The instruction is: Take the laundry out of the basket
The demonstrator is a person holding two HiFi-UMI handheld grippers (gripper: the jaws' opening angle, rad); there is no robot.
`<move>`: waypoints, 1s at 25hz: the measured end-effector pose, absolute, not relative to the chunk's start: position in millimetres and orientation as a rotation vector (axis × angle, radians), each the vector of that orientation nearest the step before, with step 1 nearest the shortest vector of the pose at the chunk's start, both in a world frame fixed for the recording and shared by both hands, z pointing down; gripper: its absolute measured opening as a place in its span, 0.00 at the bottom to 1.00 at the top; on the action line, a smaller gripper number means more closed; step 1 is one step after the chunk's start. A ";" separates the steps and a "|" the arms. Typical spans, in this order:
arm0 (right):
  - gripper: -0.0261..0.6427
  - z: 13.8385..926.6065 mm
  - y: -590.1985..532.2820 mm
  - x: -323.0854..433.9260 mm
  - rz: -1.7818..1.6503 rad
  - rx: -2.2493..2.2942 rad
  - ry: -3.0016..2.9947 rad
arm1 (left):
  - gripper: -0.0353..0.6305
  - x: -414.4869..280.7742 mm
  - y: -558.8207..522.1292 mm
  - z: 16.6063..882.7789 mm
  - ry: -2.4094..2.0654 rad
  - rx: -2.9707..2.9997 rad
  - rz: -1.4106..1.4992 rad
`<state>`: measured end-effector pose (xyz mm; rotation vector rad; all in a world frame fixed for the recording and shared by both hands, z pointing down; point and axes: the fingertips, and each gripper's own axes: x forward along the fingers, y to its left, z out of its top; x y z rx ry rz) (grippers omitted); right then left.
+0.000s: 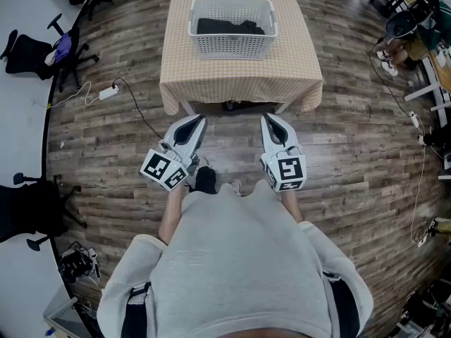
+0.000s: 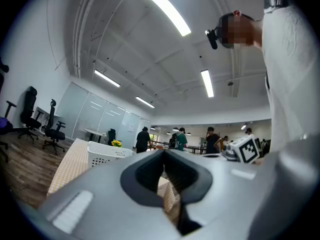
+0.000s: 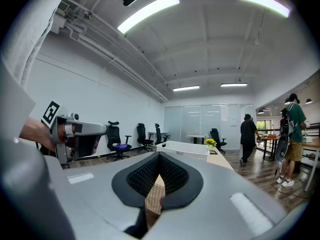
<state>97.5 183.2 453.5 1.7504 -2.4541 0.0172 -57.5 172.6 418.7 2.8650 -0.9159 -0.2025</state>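
A white slatted laundry basket stands on a table with a checked cloth, and dark laundry lies inside it. I stand a step back from the table's near edge. My left gripper and right gripper are held side by side over the wood floor, pointing at the table, both shut with nothing in them. The basket shows beyond the closed jaws of the left gripper. In the right gripper view the basket sits past the right gripper.
Black office chairs stand to the left, and a power strip with a cable lies on the floor near the table's left corner. Clutter and cables line the right side. People stand far off in the room.
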 end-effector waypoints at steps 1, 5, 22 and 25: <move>0.04 453.9 183.9 97.6 0.019 1.749 -2.454 | 0.06 -57.0 173.2 419.2 -0.915 2.864 -0.201; 0.04 454.7 182.8 97.9 0.021 1.745 -2.453 | 0.06 -54.5 172.2 420.2 -0.909 2.863 -0.192; 0.04 458.1 148.3 87.2 0.084 1.789 -2.499 | 0.06 -67.6 131.2 435.0 -0.871 2.828 -0.195; 0.04 454.2 125.1 75.4 0.068 1.798 -2.487 | 0.06 -79.7 106.4 435.1 -0.857 2.827 -0.209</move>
